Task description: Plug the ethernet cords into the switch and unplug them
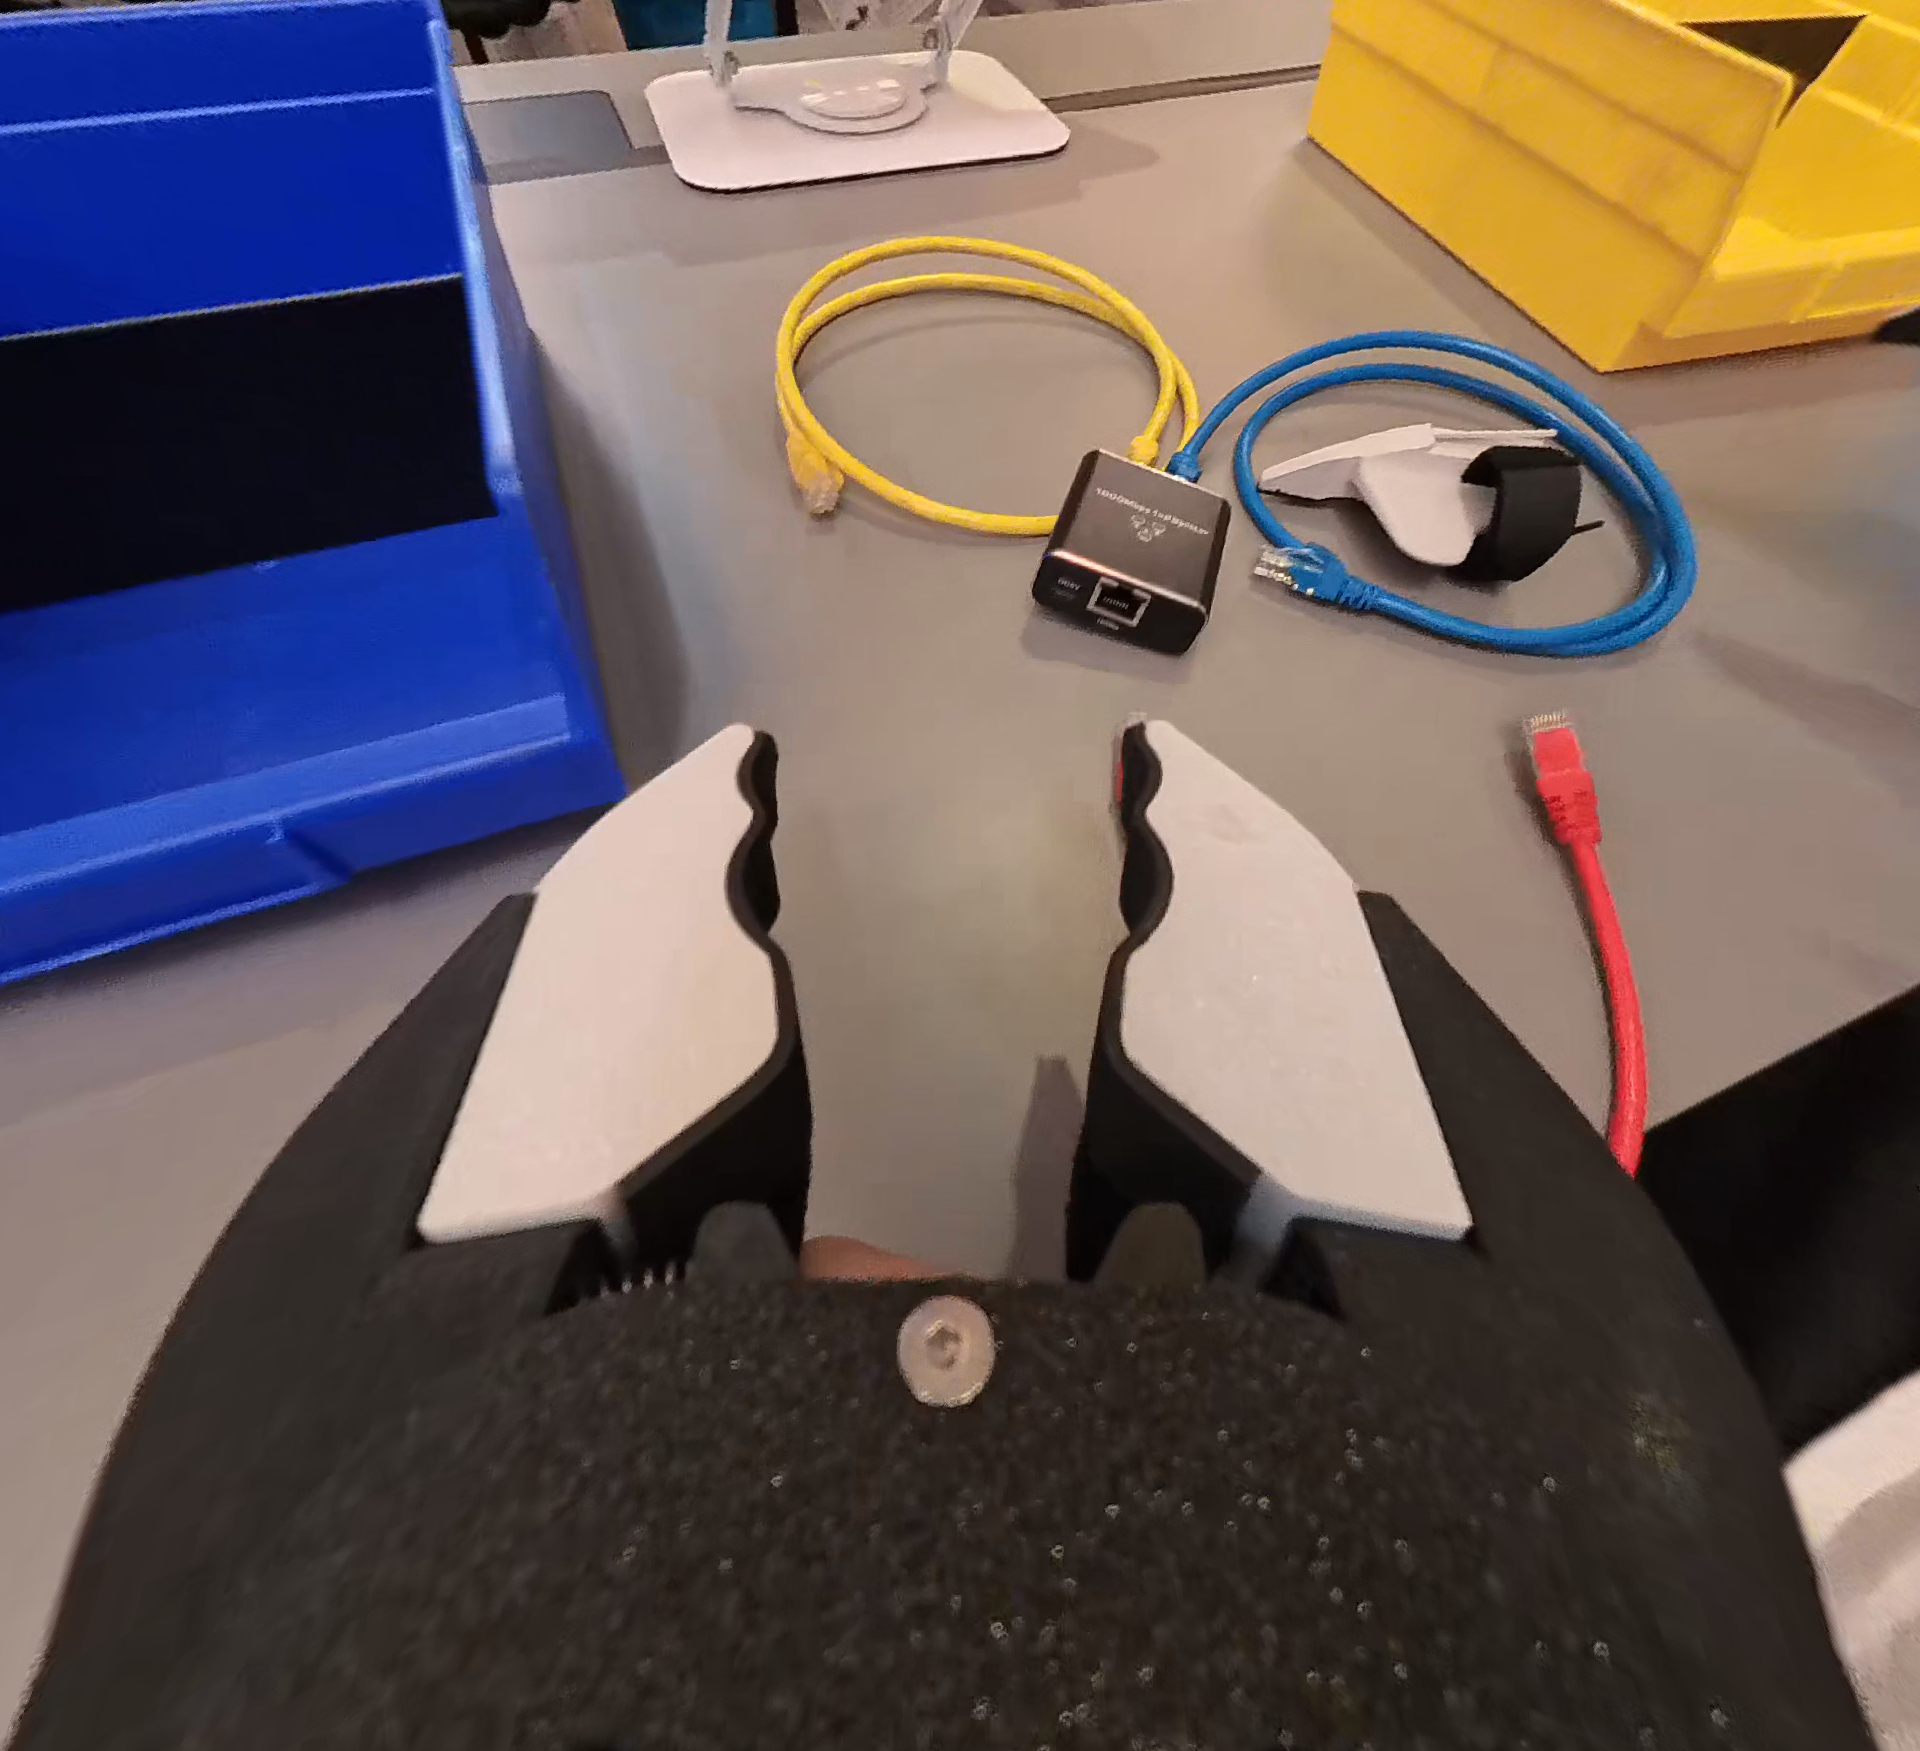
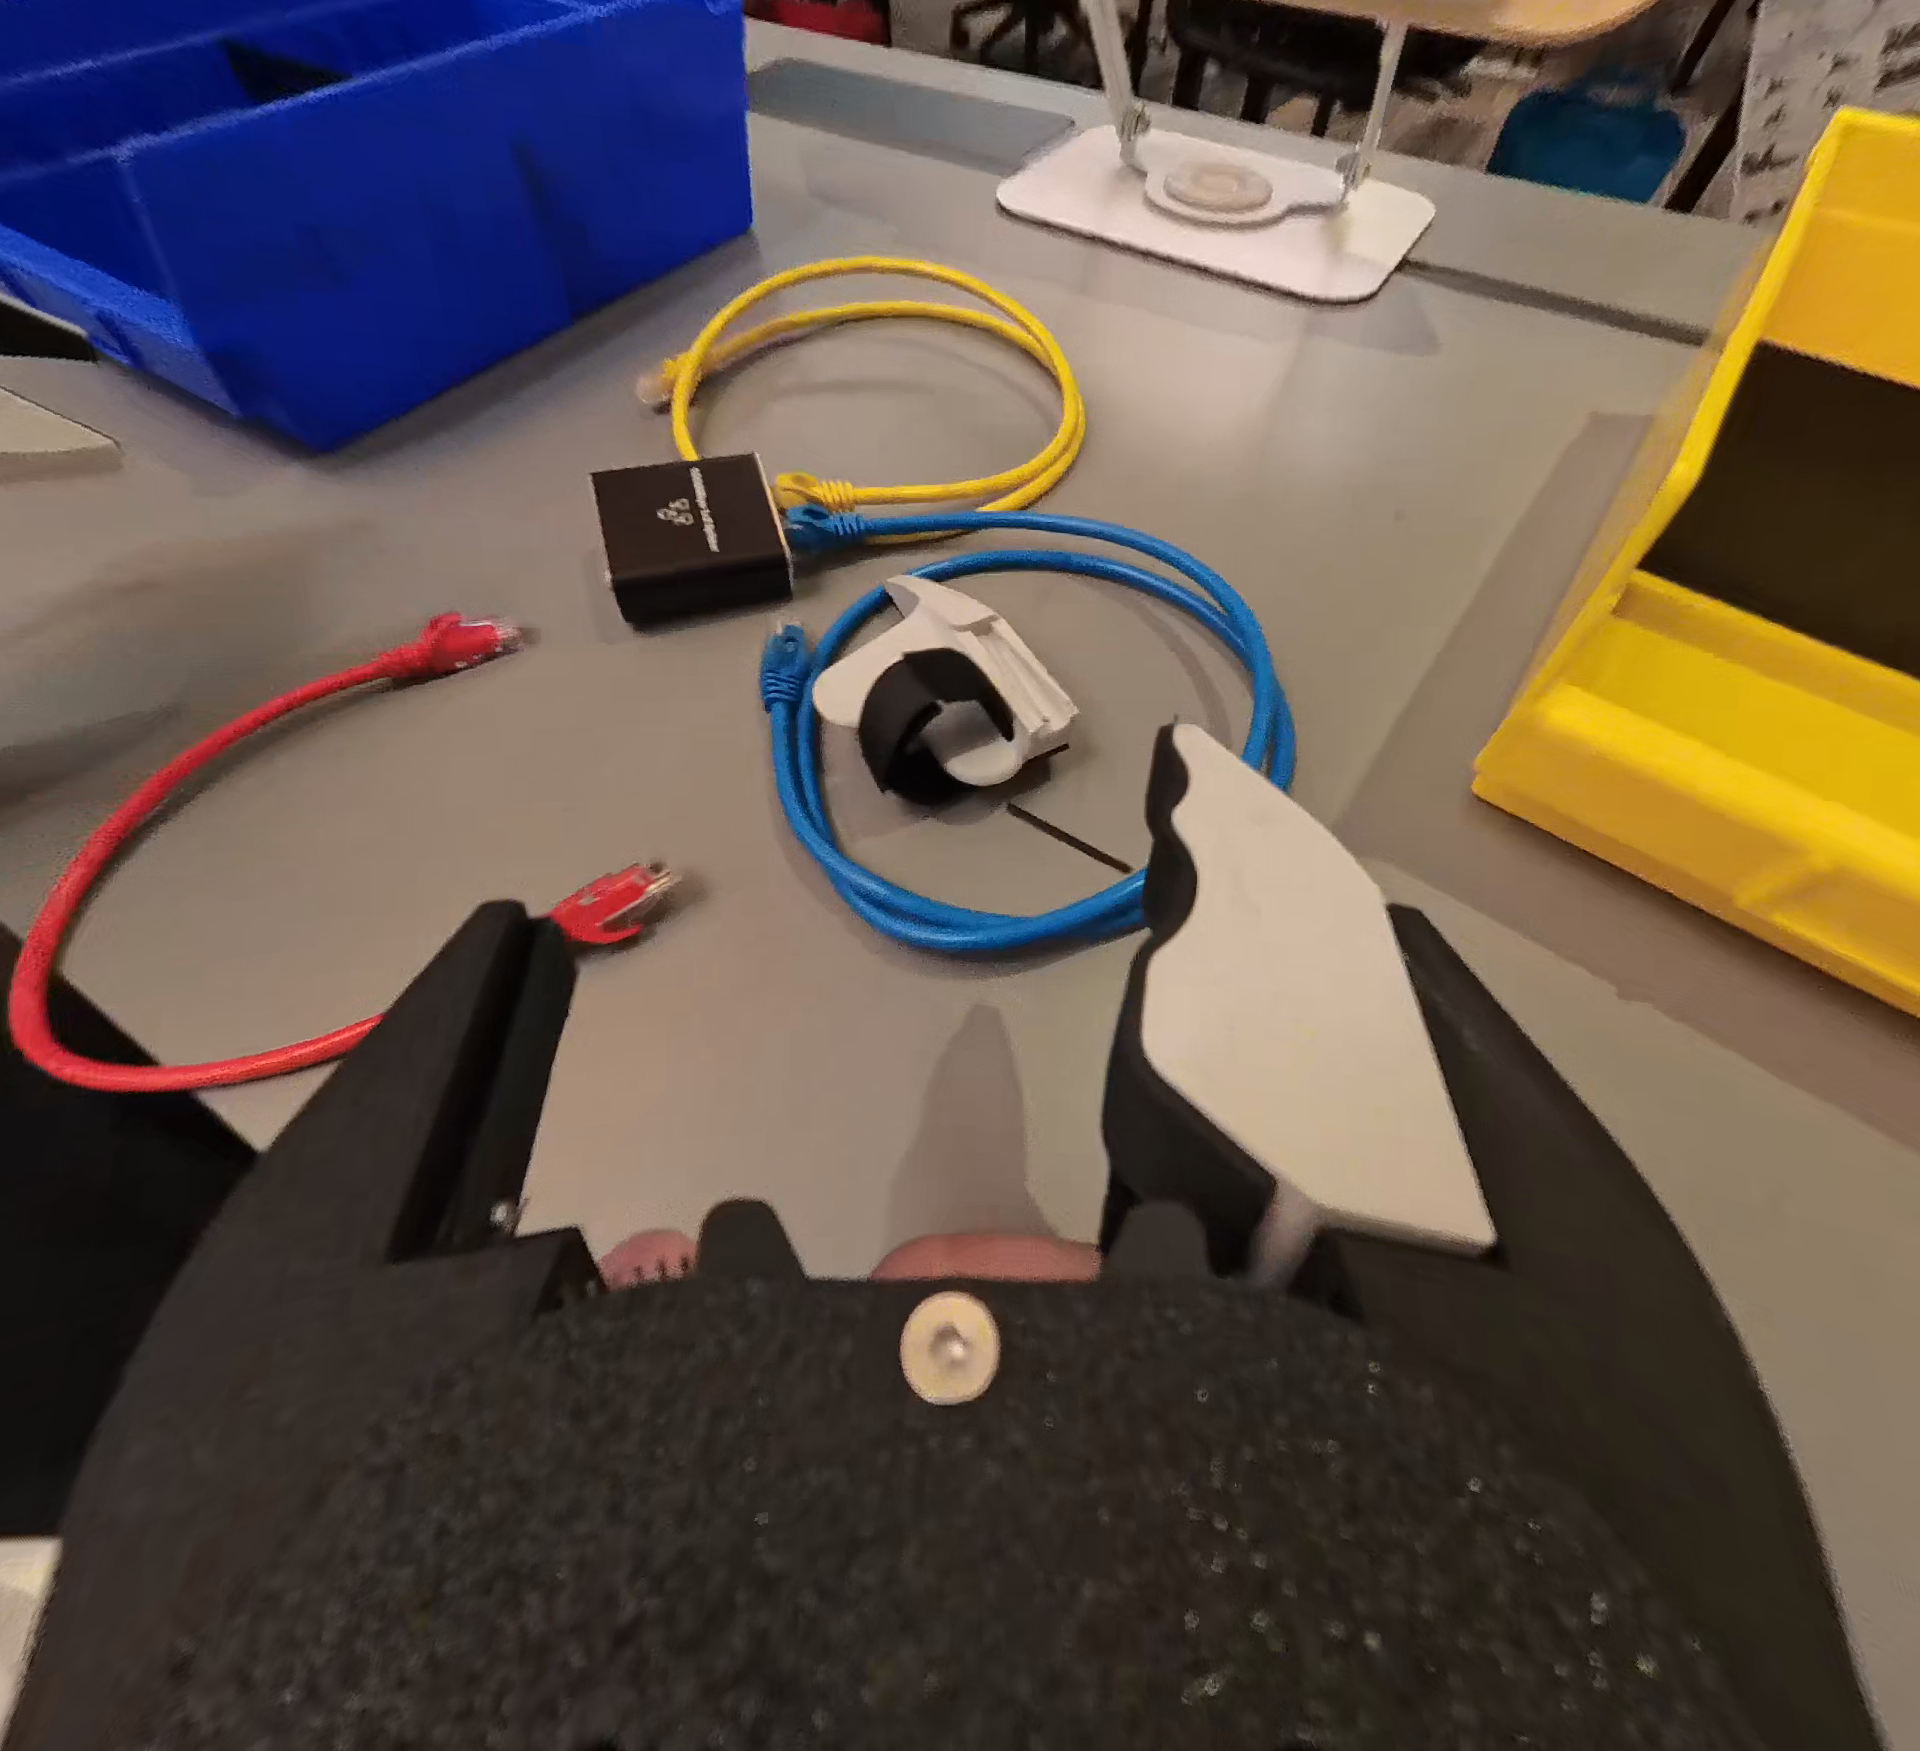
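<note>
The small black box-shaped switch [image 1: 1132, 553] sits mid-table with yellow [image 1: 977, 382] and blue [image 1: 1475, 496] cords plugged in behind it, while the red cord [image 2: 156, 870] lies loose. Left gripper [image 1: 945, 745] gapes wide, empty. Right gripper [image 2: 862, 828] has one finger detached [image 2: 935, 693] onto the table, so gripping likely fails. Bins crowd both sides.

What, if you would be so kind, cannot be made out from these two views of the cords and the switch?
- Red cord, left wrist view: its lower run is hidden behind the left gripper.
- Switch, right wrist view: the single-port face is turned away.
- Blue cord, right wrist view: part of the loop is behind the right gripper's finger.
- Blue bin, left wrist view: cut off by the left edge.
</note>
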`<state>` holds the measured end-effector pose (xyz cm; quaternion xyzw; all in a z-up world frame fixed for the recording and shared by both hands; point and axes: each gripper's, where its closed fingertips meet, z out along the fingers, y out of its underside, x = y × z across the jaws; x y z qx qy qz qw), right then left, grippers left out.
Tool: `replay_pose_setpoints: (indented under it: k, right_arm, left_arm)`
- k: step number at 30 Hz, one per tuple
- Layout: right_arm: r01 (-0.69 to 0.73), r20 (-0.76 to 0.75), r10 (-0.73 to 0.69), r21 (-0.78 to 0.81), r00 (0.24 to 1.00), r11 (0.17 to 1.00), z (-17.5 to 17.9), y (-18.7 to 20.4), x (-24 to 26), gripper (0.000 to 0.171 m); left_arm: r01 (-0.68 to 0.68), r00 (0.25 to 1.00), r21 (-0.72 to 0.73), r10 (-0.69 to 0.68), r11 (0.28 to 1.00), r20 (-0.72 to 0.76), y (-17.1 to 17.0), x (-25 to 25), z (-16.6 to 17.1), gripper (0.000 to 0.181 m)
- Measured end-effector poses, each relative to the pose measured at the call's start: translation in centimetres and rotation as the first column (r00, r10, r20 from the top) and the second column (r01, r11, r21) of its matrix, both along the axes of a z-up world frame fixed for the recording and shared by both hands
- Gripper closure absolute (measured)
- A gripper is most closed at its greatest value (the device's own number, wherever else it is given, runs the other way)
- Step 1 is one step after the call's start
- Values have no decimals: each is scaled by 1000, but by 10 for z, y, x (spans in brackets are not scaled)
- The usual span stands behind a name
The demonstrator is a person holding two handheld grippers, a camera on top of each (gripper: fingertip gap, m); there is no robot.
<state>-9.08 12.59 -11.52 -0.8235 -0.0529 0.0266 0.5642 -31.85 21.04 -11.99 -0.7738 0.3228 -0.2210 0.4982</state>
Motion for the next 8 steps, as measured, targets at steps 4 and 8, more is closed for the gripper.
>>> replay_pose_setpoints:
  k: [4, 8]
  right_arm:
    - [27, 6, -27, 52, 1000, 998, 2, -11, -5, 98]
    - [71, -11, -71, 32, 997, 997, -7, -5, -1, 98]
  left_arm:
    - [-24, 1000, -3, 24, 1000, 2, -11, -13, -2, 118]
    - [-17, 999, -8, 18, 1000, 26, -13, -11, -1, 117]
